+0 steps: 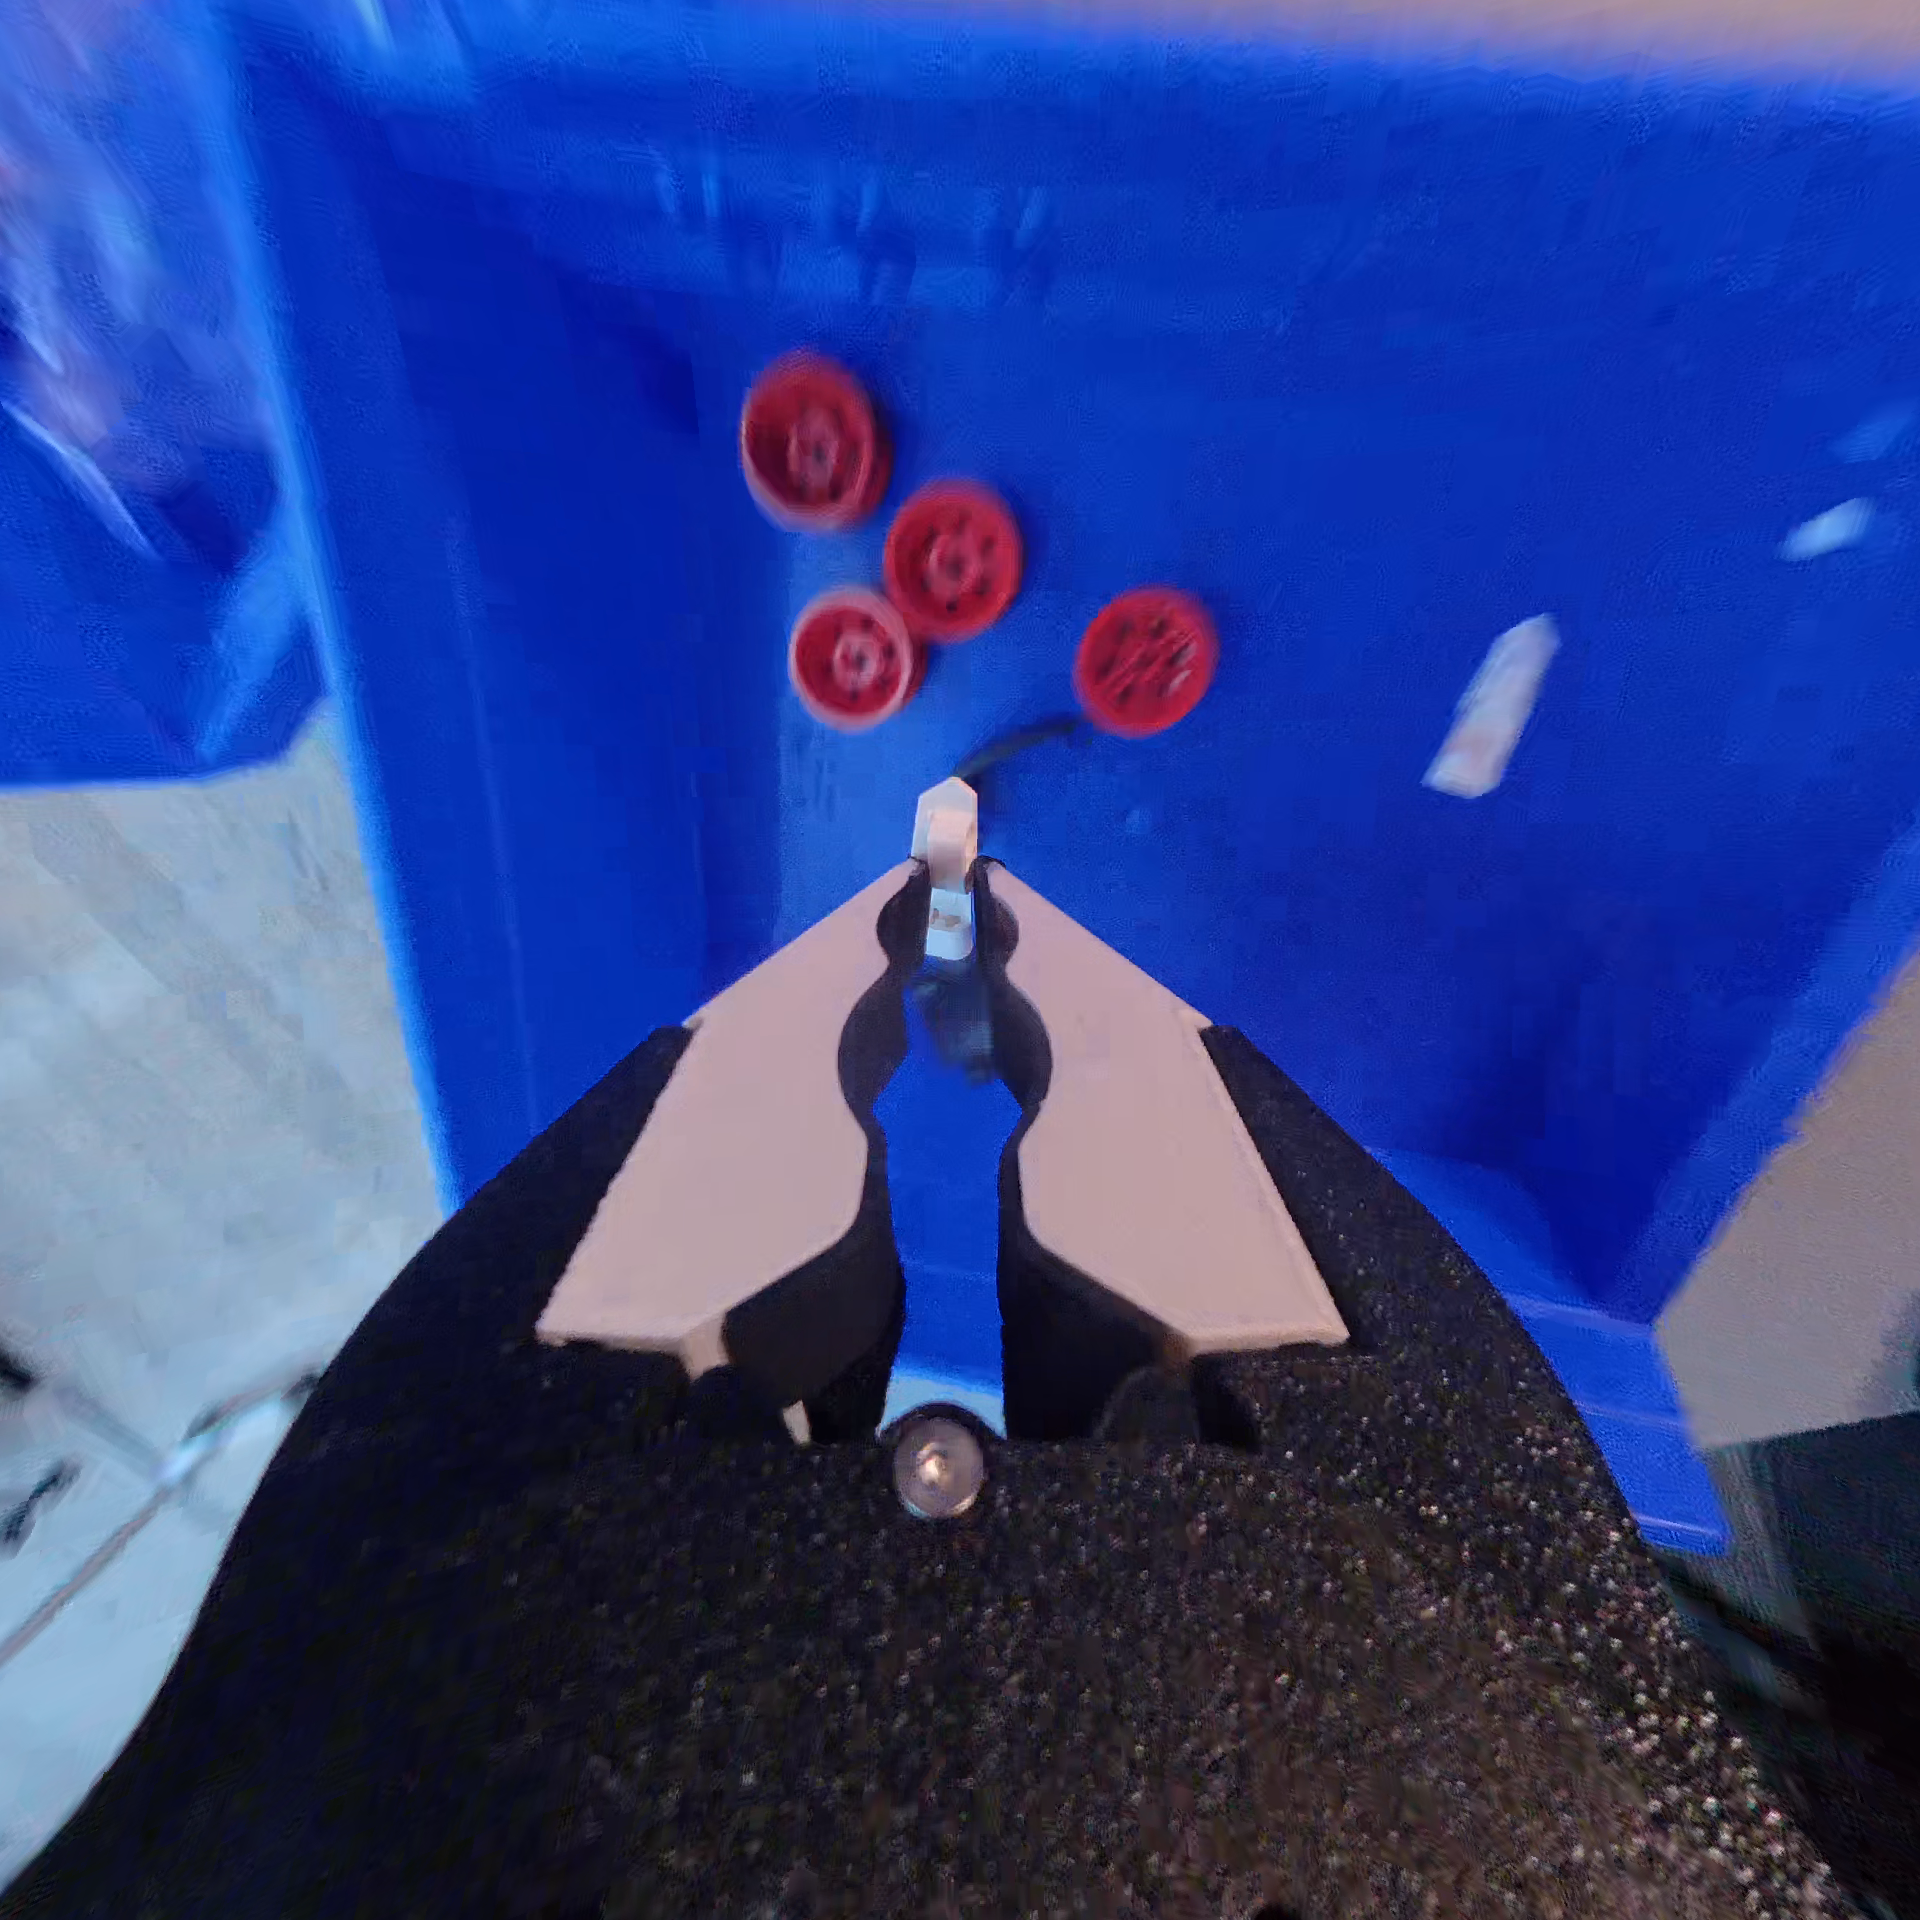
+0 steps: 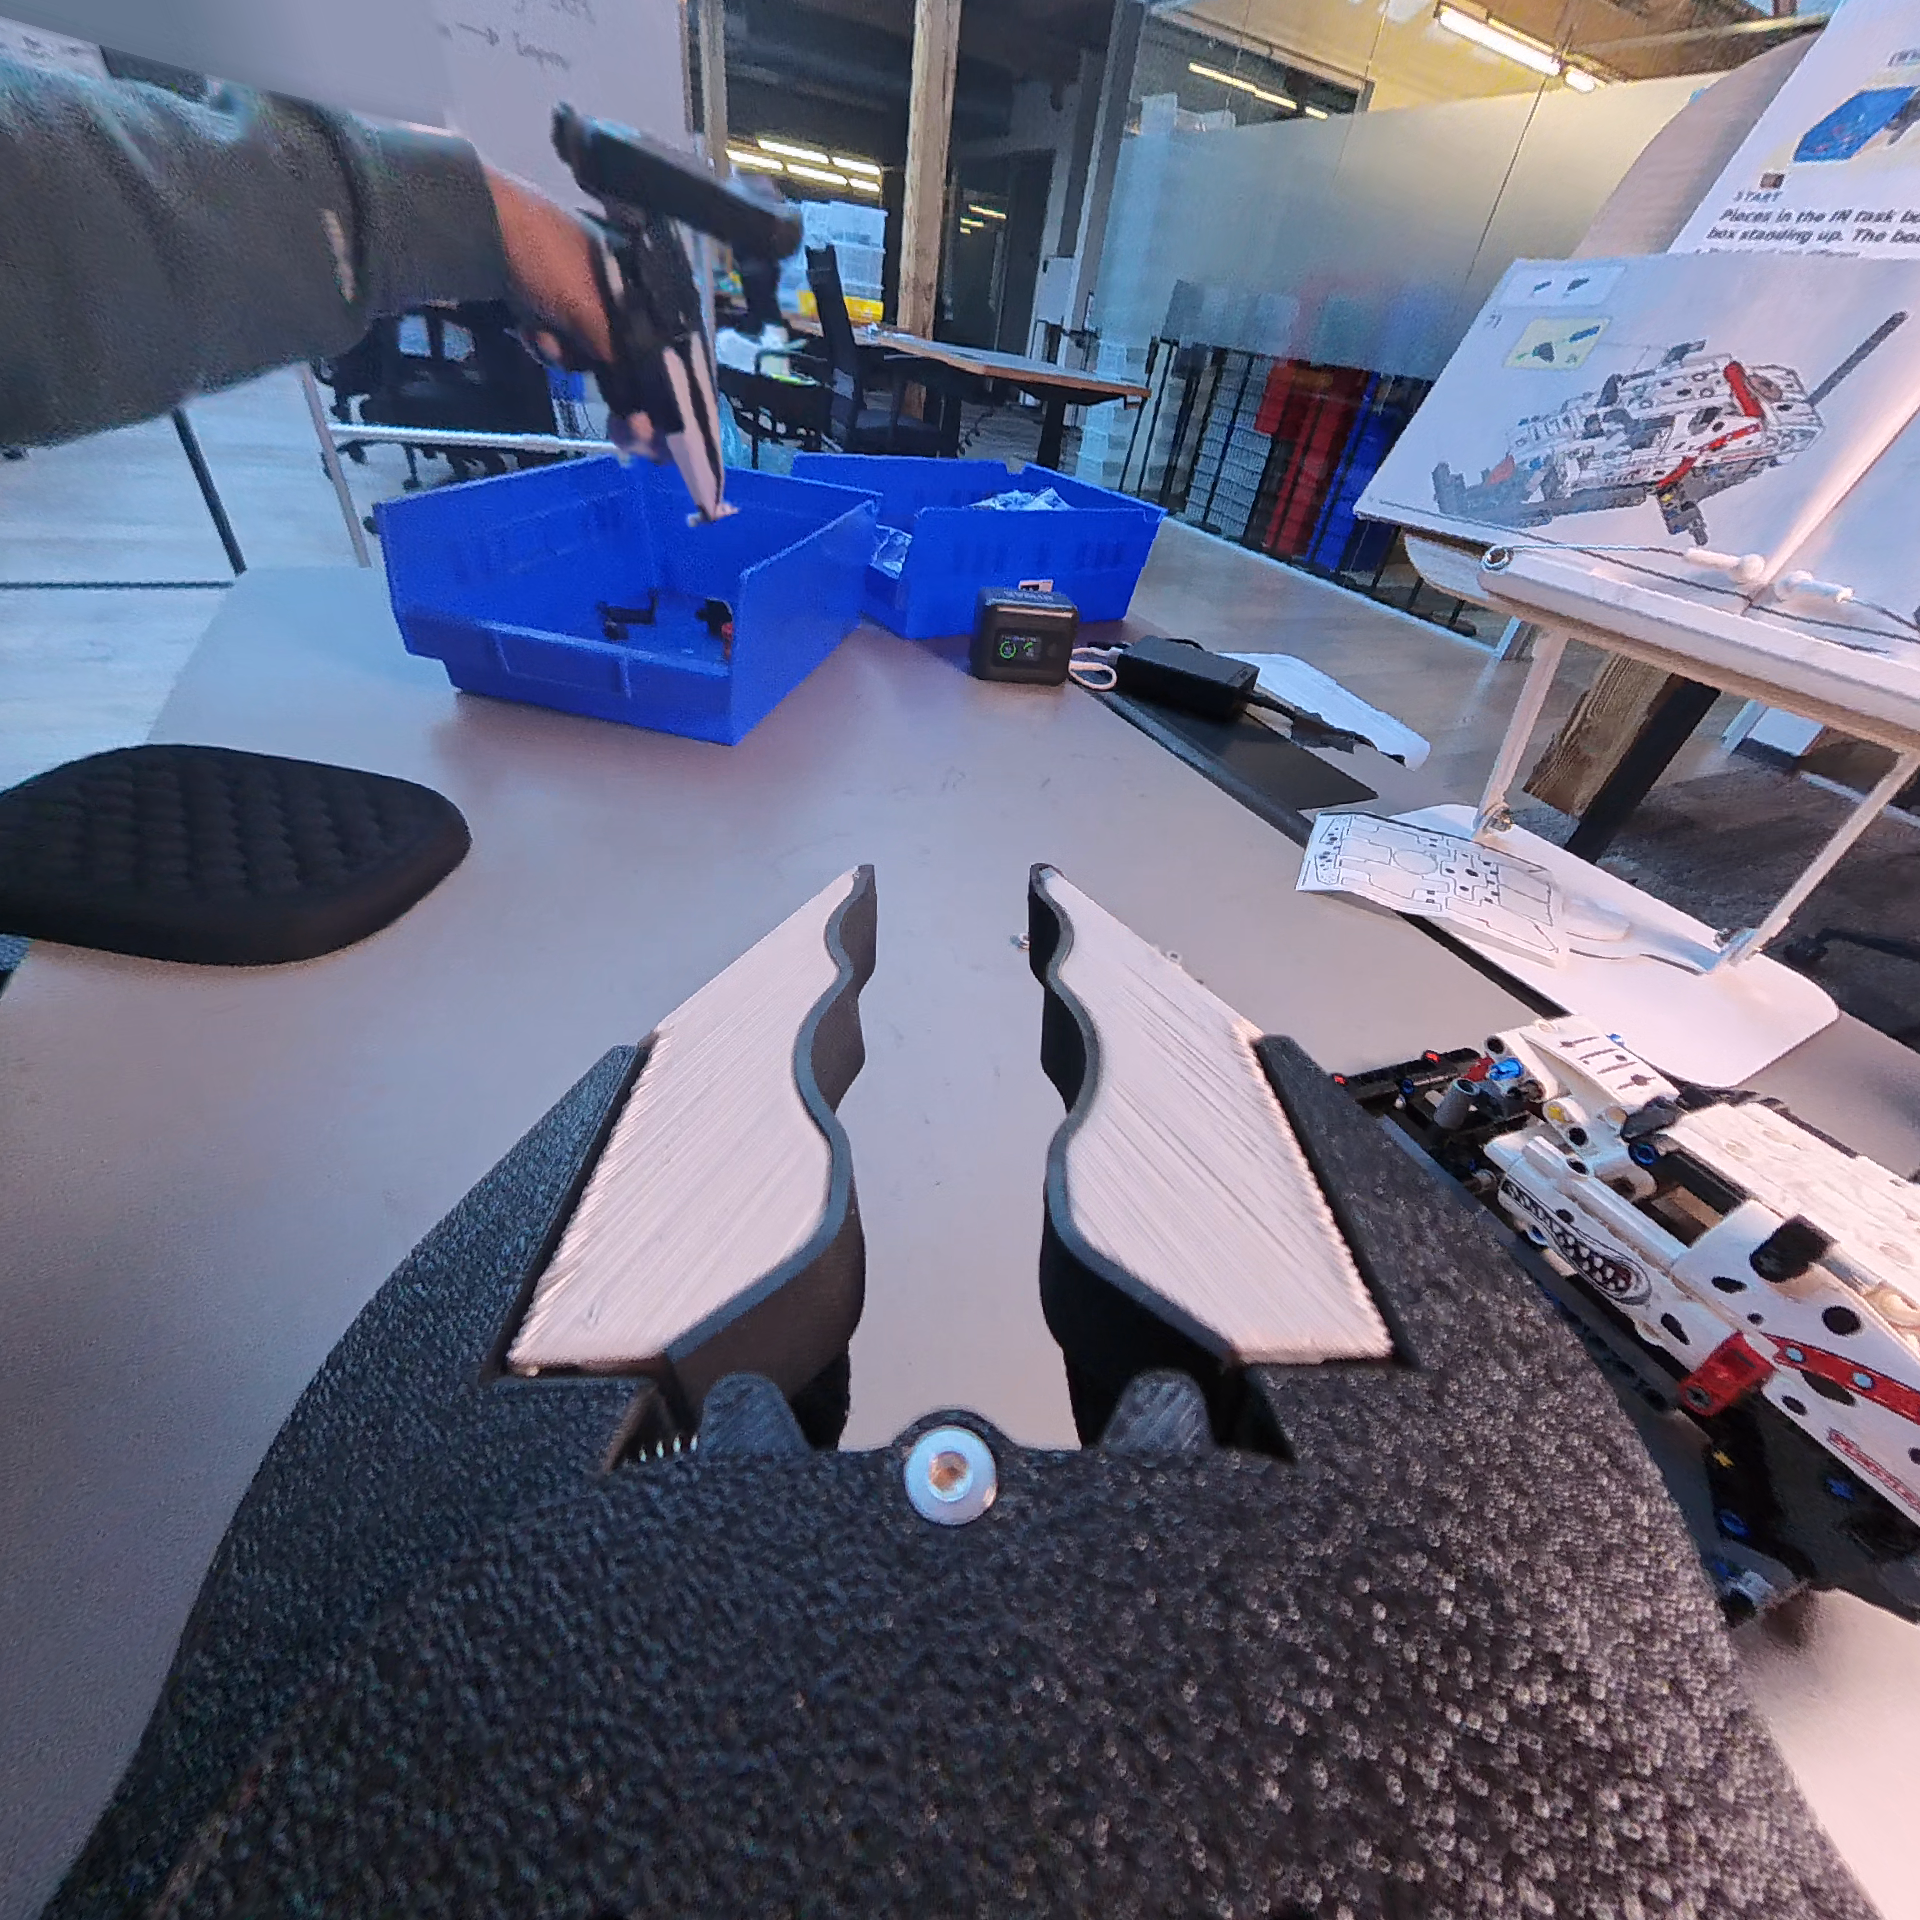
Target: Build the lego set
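Plastic fills the blue bin (image 1: 1351, 520), where the left tool (image 1: 943, 868) is clamped on a small white piece (image 1: 945, 831) above four round red wheels (image 1: 951, 561). The right tool (image 2: 951, 883) hangs over the smooth grey tabletop (image 2: 623, 831), fingers apart and empty, beside the bumpy white toy model (image 2: 1714, 1226).

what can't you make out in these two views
- Left wrist view: motion blur hides the exact shape of the small white piece in the left gripper and the pale bits in the blue bin.
- Right wrist view: the bin's wall hides most of its contents.
- Right wrist view: the lego model is cut off by the right edge.
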